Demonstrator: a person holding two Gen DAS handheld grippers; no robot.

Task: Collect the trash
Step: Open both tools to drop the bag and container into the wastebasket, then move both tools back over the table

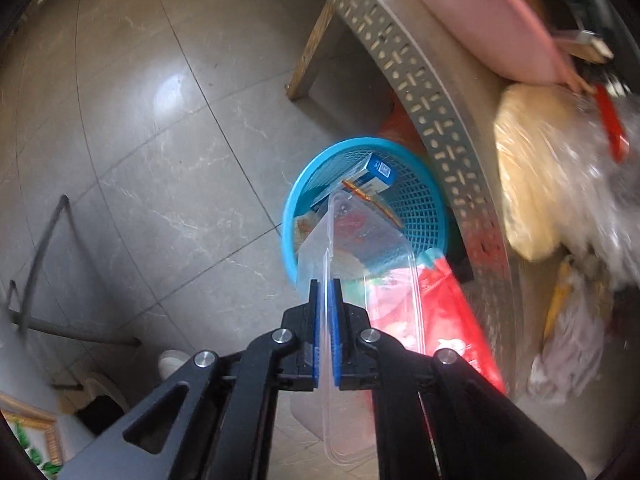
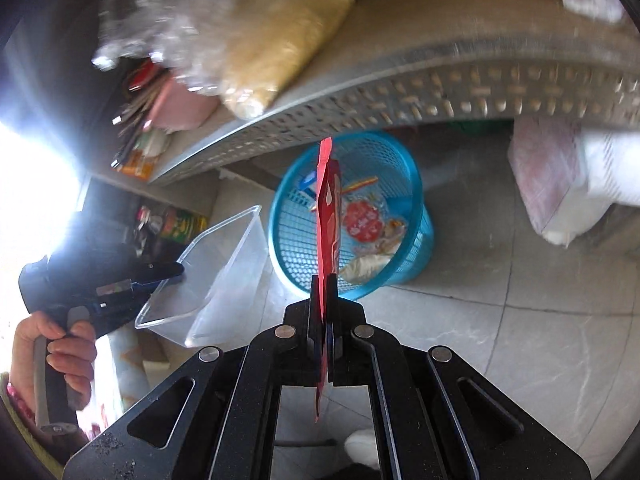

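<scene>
My left gripper (image 1: 326, 282) is shut on the wall of a clear plastic container (image 1: 372, 248), held above a blue mesh trash basket (image 1: 424, 208) on the floor. The basket holds a blue box (image 1: 376, 172) and wrappers. My right gripper (image 2: 324, 278) is shut on a red wrapper (image 2: 328, 216), held edge-on over the same basket (image 2: 296, 224). The right wrist view shows the left gripper (image 2: 176, 270) holding the clear container (image 2: 216, 276) left of the basket. The red wrapper also shows in the left wrist view (image 1: 452, 312).
A perforated metal table edge (image 2: 400, 96) runs just above the basket, loaded with a bag of yellowish food (image 2: 276, 40), a pink item (image 2: 180, 108) and crumpled plastic. A wooden leg (image 1: 312, 48) stands behind. Grey tiled floor (image 1: 160, 160) spreads to the left.
</scene>
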